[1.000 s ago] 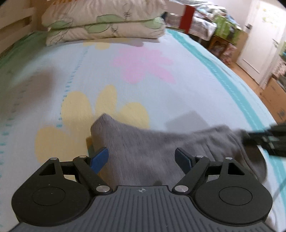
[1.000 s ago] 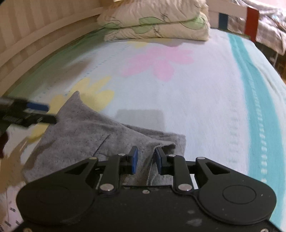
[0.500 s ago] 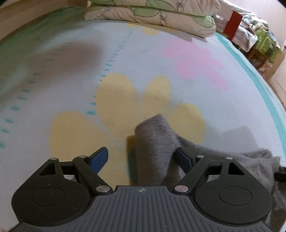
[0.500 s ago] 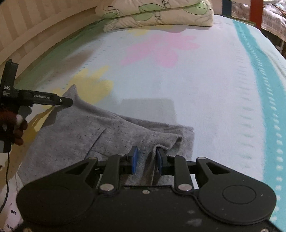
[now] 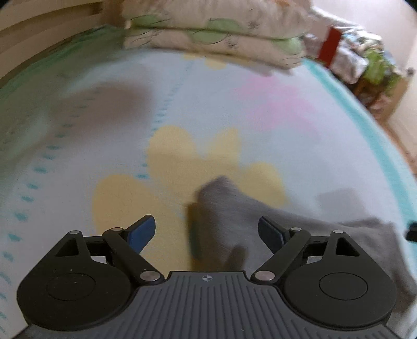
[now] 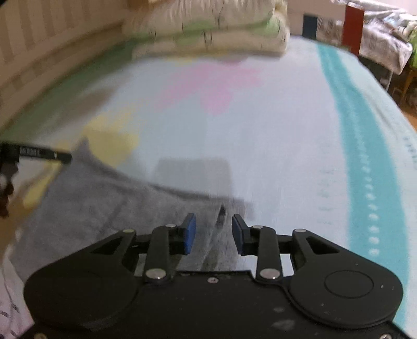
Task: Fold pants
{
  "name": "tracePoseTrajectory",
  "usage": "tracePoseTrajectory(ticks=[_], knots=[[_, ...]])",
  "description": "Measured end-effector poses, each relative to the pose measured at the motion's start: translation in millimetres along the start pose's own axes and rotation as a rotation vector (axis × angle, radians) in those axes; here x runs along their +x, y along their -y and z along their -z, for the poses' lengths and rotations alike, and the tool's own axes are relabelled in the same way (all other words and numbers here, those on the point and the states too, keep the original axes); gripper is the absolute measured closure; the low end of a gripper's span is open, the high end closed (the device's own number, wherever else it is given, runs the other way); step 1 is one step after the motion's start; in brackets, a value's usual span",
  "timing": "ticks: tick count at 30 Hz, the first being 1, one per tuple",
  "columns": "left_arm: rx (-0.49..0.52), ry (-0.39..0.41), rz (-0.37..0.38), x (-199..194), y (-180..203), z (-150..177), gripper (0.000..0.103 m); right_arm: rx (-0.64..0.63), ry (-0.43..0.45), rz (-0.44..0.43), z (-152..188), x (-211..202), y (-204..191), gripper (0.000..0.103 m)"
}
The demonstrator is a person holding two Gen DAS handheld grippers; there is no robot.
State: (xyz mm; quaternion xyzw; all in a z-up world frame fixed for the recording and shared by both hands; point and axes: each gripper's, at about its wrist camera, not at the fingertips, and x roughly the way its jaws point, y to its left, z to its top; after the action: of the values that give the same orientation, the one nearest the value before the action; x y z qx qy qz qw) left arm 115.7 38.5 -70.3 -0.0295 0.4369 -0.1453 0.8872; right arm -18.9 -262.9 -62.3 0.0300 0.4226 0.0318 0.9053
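Pants: one grey pair point(image 5: 307, 234), lying on the bed.
Beds: one point(image 6: 273, 125), under a pale flowered cover.
Pillows: two in a stack point(image 5: 213, 34) at the far end.
Printed flowers: two, one yellow point(image 5: 182, 167) and one pink point(image 5: 276, 101).
Claws: two, the left claw point(image 5: 207, 233) spread wide and the right claw point(image 6: 213, 230) parted.
Red posts: one point(image 6: 353, 24).

Home bedroom. Bed point(image 5: 260, 109) fills most of both views, covered by a pale sheet point(image 6: 273, 135) with big yellow and pink flower prints and a teal stripe down the right side. Two stacked pillows point(image 5: 213, 34) with green leaf pattern at top centre. Slatted wooden bed frame point(image 6: 52, 47) upper left in the right wrist view. Cluttered household stuff and boxes point(image 5: 370, 67) upper right, beside the bed; wood floor point(image 5: 406, 140) at right edge.
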Motion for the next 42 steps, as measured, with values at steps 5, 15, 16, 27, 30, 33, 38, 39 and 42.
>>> tracePoseTrajectory(ticks=[5,15,16,27,30,33,38,39,42], knots=[[0.064,-0.072,0.143,-21,27,32,0.016,-0.093,0.022,-0.113,8,-24,-26,0.070],[0.054,-0.167,0.147,-15,31,78,0.012,-0.280,-0.120,-0.016,60,-11,-55,0.069],[0.052,-0.167,0.150,-15,30,77,0.012,-0.280,-0.119,-0.012,61,-14,-56,0.068],[-0.075,-0.181,0.151,-5,6,74,0.009,-0.040,-0.117,0.018,42,3,-17,0.053],[-0.069,-0.187,0.163,-3,5,72,0.005,-0.005,-0.132,0.012,41,14,-8,0.048],[-0.047,-0.209,0.169,2,9,69,0.001,0.029,-0.143,0.005,40,23,-2,0.043],[-0.043,-0.210,0.178,11,9,61,0.001,0.121,-0.152,-0.032,41,32,12,0.039],[-0.053,-0.209,0.186,13,8,59,0.001,0.152,-0.154,-0.046,41,35,16,0.038],[-0.075,-0.208,0.202,15,4,57,0.001,0.257,-0.162,-0.098,44,42,32,0.036]])
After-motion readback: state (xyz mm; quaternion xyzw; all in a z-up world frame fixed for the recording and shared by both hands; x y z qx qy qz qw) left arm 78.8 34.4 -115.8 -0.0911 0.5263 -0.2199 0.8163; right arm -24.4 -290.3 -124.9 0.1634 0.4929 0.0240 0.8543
